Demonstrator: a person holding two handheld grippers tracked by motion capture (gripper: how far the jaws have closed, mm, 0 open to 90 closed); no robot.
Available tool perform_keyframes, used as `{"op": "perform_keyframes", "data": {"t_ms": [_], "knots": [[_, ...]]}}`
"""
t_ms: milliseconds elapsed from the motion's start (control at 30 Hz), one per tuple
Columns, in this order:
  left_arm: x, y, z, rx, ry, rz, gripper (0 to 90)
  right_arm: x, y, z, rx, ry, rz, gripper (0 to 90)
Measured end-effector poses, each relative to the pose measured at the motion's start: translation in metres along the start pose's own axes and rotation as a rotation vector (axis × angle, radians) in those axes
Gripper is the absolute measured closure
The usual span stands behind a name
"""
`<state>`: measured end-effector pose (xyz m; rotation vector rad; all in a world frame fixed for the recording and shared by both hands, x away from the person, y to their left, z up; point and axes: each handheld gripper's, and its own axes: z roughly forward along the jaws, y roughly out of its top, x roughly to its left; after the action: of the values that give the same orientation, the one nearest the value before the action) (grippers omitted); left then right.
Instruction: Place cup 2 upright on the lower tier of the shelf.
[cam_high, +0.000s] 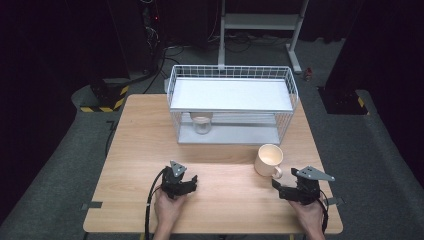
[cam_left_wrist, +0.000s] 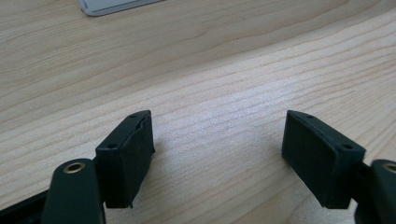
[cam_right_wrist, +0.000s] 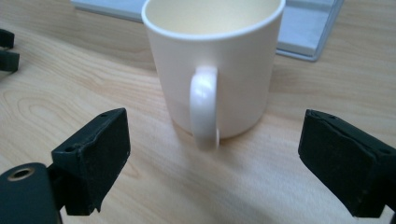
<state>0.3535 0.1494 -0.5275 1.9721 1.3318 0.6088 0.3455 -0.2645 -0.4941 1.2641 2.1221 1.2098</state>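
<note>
A cream mug (cam_high: 268, 159) stands upright on the wooden table (cam_high: 220, 145), right of centre, its handle (cam_right_wrist: 204, 106) turned toward me. My right gripper (cam_high: 286, 184) sits just short of the handle, open, jaws wide apart with the handle between them but farther ahead; in the right gripper view the mug (cam_right_wrist: 212, 60) stands close in front. My left gripper (cam_high: 187, 180) rests low over bare wood near the front left, also open (cam_left_wrist: 217, 149) with nothing between its pads.
A white wire basket (cam_high: 232, 102) with a flat white shelf stands at the back centre of the table; a small glass jar (cam_high: 201, 123) sits under that shelf. A corner of the basket's base (cam_left_wrist: 112, 5) lies ahead of the left gripper.
</note>
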Motion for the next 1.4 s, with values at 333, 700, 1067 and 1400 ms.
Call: {"op": "perform_keyframes", "data": {"t_ms": [333, 700, 1067, 1400], "knots": [[-0.001, 0.0, 0.0, 0.003, -0.004, -0.002, 25.7, 0.001, 0.02, 0.015, -0.015, -0.002, -0.009, 8.9], [-0.001, 0.0, 0.0, 0.001, -0.004, 0.008, 25.6, 0.001, 0.035, 0.026, -0.018, -0.008, -0.017, 8.8], [-0.001, 0.0, 0.0, 0.002, -0.004, 0.008, 25.5, 0.003, 0.045, 0.038, -0.014, -0.007, -0.025, 8.7], [-0.001, 0.0, 0.0, 0.001, -0.003, 0.01, 25.4, 0.003, 0.05, 0.046, -0.014, -0.02, -0.034, 8.6]]}}
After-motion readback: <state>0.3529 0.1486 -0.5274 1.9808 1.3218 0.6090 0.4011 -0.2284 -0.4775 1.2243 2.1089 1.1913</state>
